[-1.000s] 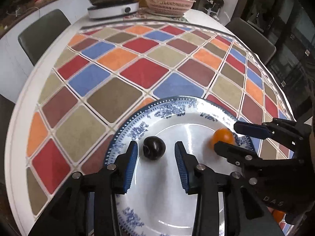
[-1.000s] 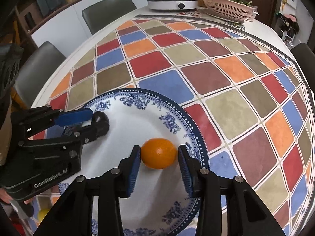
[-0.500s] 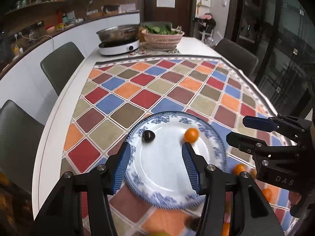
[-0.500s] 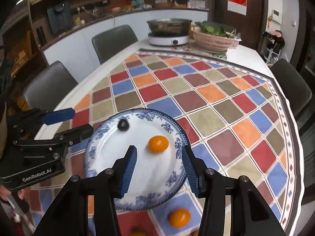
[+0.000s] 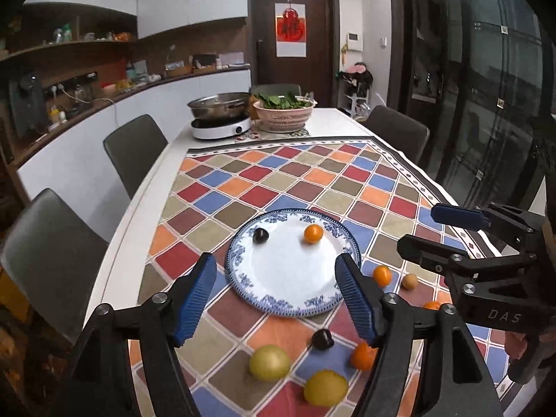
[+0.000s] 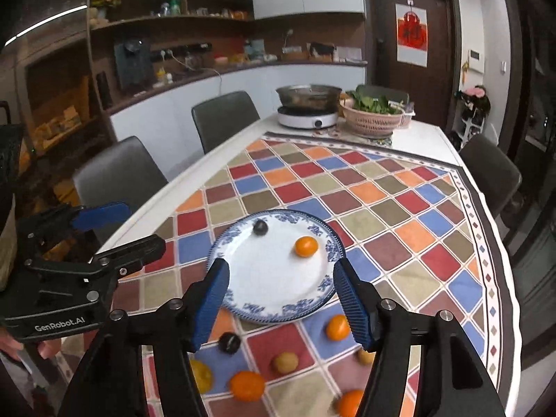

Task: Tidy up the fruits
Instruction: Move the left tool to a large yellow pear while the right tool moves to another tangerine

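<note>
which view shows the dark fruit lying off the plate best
The left wrist view: the dark fruit lies sharp and unobstructed just below the plate. The right wrist view shows it blurrier, beside that gripper's left finger.

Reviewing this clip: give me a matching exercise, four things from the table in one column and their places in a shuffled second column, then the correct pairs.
Things:
1. orange fruit
2. pink basket of greens
3. steel pot
4. two yellow fruits

Places:
A. on the white cooktop
B. on the blue-patterned plate, beside a dark fruit
C. on the cloth, nearer the camera than the plate
D. at the table's far end, right of the cooktop

Pairs: 1-B, 2-D, 3-A, 4-C
</note>
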Demonstrator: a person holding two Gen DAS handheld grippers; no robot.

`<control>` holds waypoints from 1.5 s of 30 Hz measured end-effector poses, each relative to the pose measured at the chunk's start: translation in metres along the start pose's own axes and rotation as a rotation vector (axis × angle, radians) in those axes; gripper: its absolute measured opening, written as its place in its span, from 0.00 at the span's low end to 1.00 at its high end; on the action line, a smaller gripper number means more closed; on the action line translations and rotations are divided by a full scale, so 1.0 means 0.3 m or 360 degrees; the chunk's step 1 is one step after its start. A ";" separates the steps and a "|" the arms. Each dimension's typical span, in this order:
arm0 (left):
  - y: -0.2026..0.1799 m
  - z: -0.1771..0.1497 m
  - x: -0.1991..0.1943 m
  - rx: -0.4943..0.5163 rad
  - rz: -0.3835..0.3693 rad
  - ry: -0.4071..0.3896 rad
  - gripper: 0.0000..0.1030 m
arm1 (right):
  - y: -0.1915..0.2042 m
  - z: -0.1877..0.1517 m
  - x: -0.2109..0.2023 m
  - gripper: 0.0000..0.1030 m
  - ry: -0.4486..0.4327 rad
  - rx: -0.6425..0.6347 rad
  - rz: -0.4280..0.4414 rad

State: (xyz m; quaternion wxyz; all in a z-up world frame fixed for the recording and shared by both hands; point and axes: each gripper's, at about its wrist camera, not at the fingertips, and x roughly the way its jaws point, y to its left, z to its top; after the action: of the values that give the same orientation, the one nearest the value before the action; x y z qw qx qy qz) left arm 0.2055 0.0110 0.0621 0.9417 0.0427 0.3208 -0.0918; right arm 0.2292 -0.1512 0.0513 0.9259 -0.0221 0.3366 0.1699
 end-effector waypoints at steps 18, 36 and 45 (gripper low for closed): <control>-0.050 -0.215 -0.220 0.0038 0.0006 -0.0143 0.74 | 0.127 -0.207 -0.223 0.65 -0.0168 -0.0096 -0.0069; -0.063 -0.378 -0.173 0.0142 -0.0076 -0.0159 0.74 | 0.184 -0.342 -0.198 0.65 -0.0174 -0.0256 -0.0087; -0.095 -0.432 -0.054 0.0291 -0.0196 -0.0030 0.74 | 0.170 -0.398 -0.093 0.65 -0.0013 -0.0320 -0.0047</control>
State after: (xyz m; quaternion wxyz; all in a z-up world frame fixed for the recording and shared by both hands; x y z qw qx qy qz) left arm 0.1098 0.0035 -0.0309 0.9294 0.1077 0.3043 -0.1787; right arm 0.1189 -0.1301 -0.0195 0.9228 -0.1192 0.3136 0.1894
